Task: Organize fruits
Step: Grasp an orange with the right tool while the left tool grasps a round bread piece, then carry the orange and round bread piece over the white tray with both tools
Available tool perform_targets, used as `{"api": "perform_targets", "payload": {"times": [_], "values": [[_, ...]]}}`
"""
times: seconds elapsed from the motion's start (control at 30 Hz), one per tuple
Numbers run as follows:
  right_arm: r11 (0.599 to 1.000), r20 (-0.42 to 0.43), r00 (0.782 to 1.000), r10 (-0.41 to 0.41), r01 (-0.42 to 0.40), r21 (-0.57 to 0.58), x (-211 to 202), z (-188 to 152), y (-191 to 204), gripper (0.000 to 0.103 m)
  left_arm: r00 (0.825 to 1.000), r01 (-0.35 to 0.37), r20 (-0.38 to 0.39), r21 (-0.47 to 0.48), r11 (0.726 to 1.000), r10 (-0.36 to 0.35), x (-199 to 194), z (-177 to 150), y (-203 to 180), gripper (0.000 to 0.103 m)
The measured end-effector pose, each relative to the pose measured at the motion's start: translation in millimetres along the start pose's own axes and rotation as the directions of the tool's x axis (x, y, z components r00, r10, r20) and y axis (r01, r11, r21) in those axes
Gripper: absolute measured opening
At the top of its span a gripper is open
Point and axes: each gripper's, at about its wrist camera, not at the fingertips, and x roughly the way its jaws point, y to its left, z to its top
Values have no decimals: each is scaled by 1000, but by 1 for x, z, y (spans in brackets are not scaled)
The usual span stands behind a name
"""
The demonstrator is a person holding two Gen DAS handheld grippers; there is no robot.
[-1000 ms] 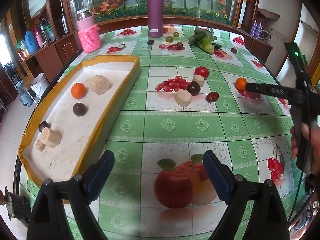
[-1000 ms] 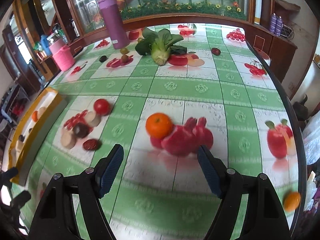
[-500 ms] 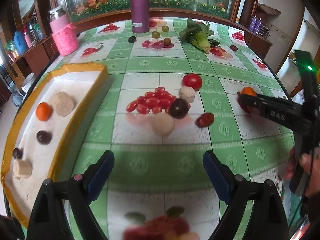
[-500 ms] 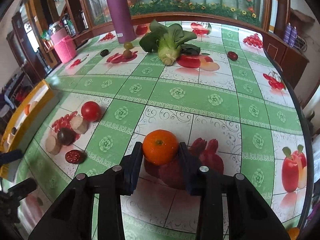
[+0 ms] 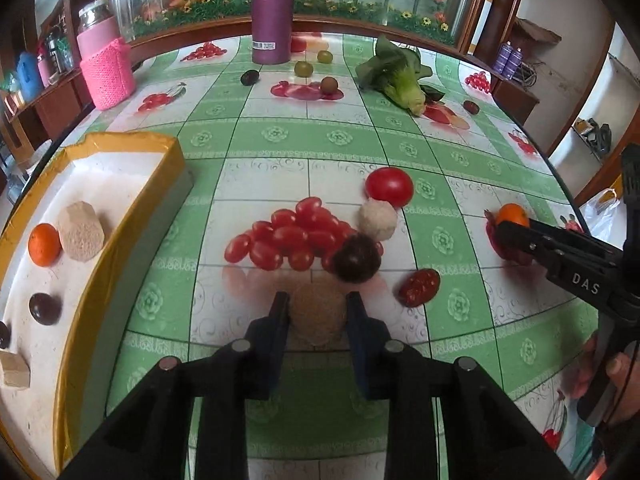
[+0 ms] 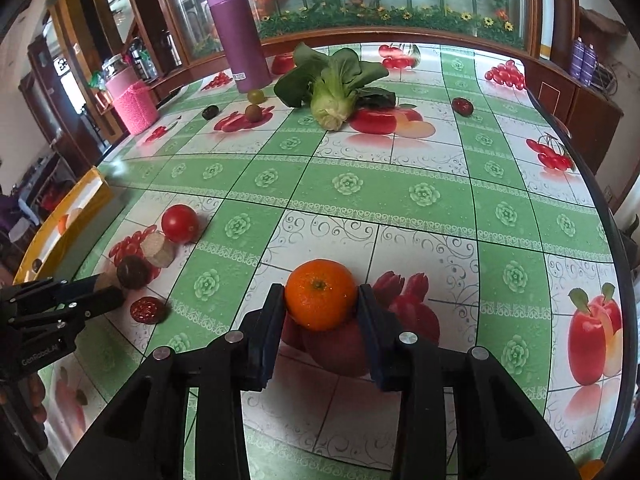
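My left gripper (image 5: 318, 312) is shut on a beige round fruit piece (image 5: 318, 316) on the tablecloth. Just beyond it lie a dark plum (image 5: 356, 258), a second beige piece (image 5: 378, 218), a red tomato (image 5: 389, 187) and a dark red fruit (image 5: 419, 287). My right gripper (image 6: 320, 300) is shut on an orange (image 6: 321, 294); it also shows in the left wrist view (image 5: 512, 216). A yellow-rimmed white tray (image 5: 132, 216) at the left holds an orange (image 5: 43, 245), beige pieces and dark plums.
At the back stand a purple flask (image 5: 272, 12) and a pink-sleeved jar (image 5: 105, 68), with a bok choy (image 6: 332, 84), small green and dark fruits (image 5: 304, 69) near them. The table's right edge (image 6: 612, 216) curves close by.
My left gripper moved forward and closed on the beige piece. My right gripper moved to the orange and closed on it.
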Motion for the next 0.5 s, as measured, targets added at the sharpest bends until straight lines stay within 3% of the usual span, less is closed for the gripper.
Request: {"api": "perform_targets", "payload": {"times": [0.5], "values": [[1000, 33, 999, -12, 13, -21, -61, -38, 25, 36, 993, 115, 35, -22, 993, -114, -60, -41, 2, 31]]}}
